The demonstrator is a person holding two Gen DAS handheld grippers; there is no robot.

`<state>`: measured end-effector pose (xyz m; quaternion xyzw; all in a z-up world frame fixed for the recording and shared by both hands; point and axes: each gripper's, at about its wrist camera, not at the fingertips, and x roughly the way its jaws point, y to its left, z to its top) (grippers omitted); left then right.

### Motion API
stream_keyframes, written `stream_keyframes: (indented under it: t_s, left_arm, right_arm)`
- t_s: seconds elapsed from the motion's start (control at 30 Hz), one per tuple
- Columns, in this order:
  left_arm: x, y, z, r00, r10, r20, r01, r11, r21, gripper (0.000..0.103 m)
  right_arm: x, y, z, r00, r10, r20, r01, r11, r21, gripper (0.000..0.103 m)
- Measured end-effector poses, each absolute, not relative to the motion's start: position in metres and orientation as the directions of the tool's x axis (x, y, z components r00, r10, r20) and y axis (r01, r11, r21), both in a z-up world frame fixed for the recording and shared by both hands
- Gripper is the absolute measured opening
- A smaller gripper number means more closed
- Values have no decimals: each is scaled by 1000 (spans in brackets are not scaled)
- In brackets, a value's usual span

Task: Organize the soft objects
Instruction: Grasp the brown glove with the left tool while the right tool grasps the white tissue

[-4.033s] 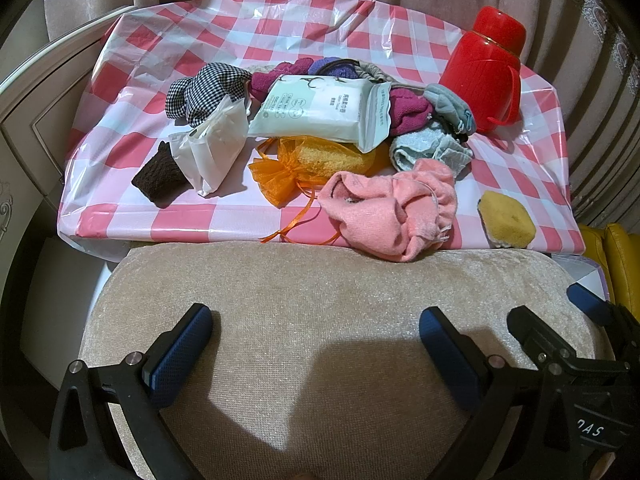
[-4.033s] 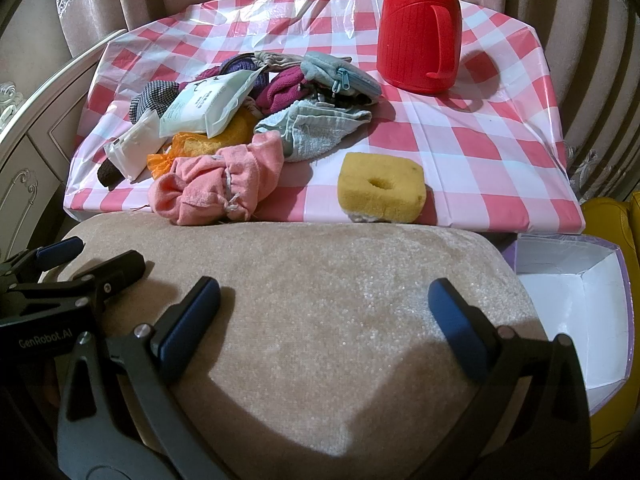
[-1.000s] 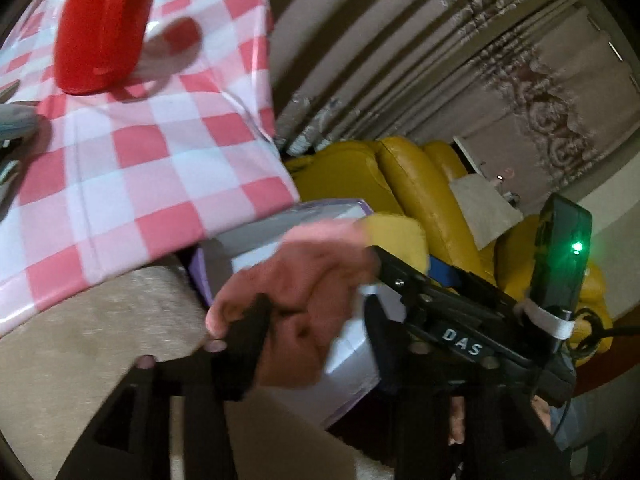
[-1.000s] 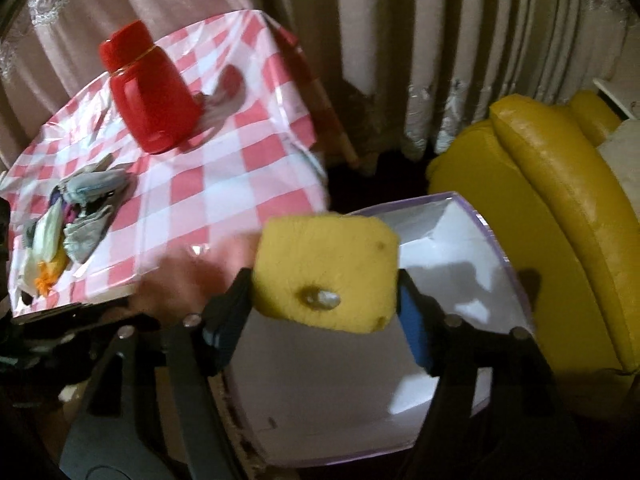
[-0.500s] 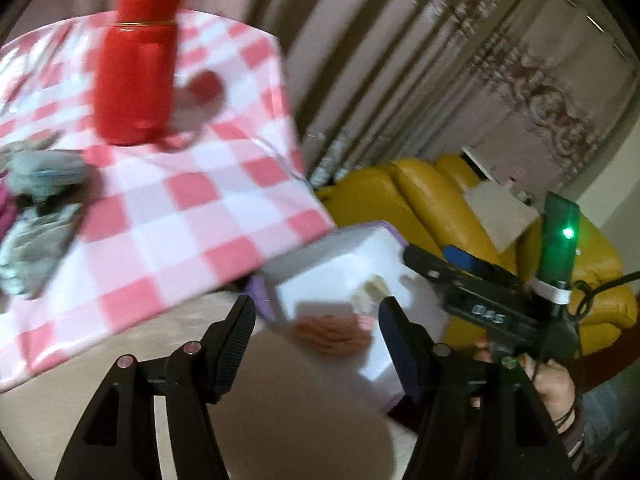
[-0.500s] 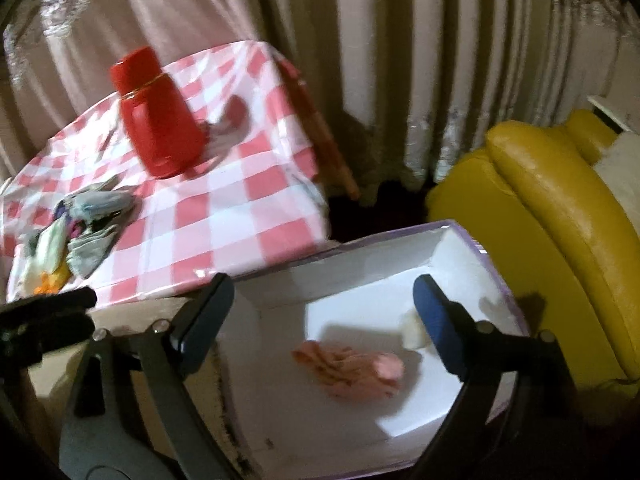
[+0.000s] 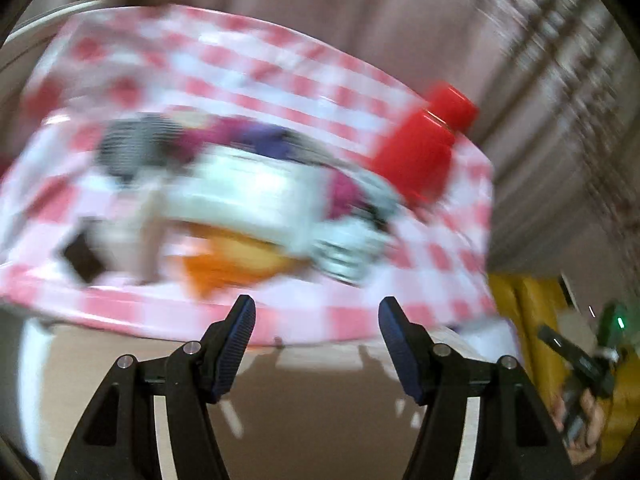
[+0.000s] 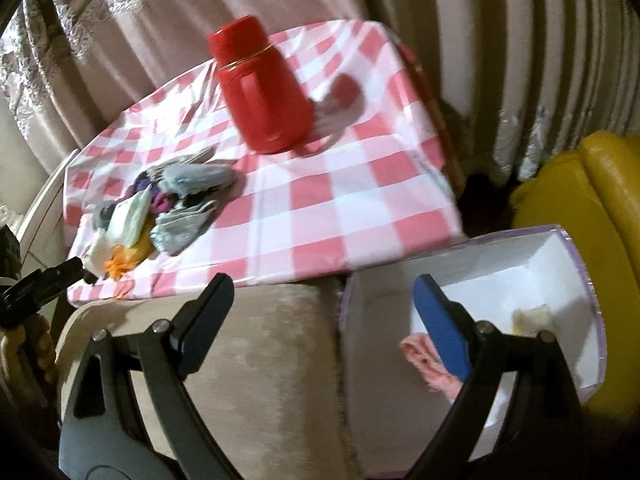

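The left wrist view is smeared by motion. In it my left gripper point(image 7: 317, 312) stands open and empty over the beige stool, facing the pile of soft things on the checked table: a white wipes pack point(image 7: 248, 196), an orange pouch point(image 7: 228, 264), grey socks point(image 7: 344, 252) and a checkered cloth point(image 7: 136, 148). My right gripper point(image 8: 324, 288) is open with nothing between its fingers, its right finger over the white box point(image 8: 560, 264). Inside the box lie the pink cloth point(image 8: 424, 360) and the yellow sponge point(image 8: 532, 318). The pile point(image 8: 168, 212) is also in the right wrist view, at the table's left.
A red flask point(image 8: 262, 92) stands at the back of the pink-checked table point(image 8: 340, 208). The beige cushioned stool point(image 8: 260, 360) lies just under both grippers. A yellow leather seat point(image 8: 580, 208) is behind the box, and curtains hang behind everything.
Both grippers let go: the pink cloth and the yellow sponge now lie in the box. The left view has swung from the box back to the table pile; the right view shifted left.
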<state>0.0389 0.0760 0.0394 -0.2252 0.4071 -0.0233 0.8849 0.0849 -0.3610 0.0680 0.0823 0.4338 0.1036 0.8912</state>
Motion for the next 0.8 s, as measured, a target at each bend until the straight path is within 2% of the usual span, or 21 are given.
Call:
stream_keyframes:
  t_s: [0.13, 0.4, 0.5, 0.8]
  left_arm:
    - [23, 137, 29, 681, -114, -723, -296, 861, -414, 65]
    - [25, 192, 6, 660, -74, -748, -403, 805, -436, 64]
    - [33, 200, 2, 636, -50, -770, -413, 821, -394, 64]
    - [63, 200, -22, 542, -3, -840, -311, 928, -204, 64]
  right_arm:
    - [92, -337, 66, 574, 276, -771, -149, 961, 233, 92]
    - [102, -277, 71, 516, 339, -786, -258, 937, 235, 92]
    - [106, -245, 78, 495, 386, -779, -329, 913, 243, 92]
    - [128, -128, 76, 313, 560, -767, -415, 807, 420, 92]
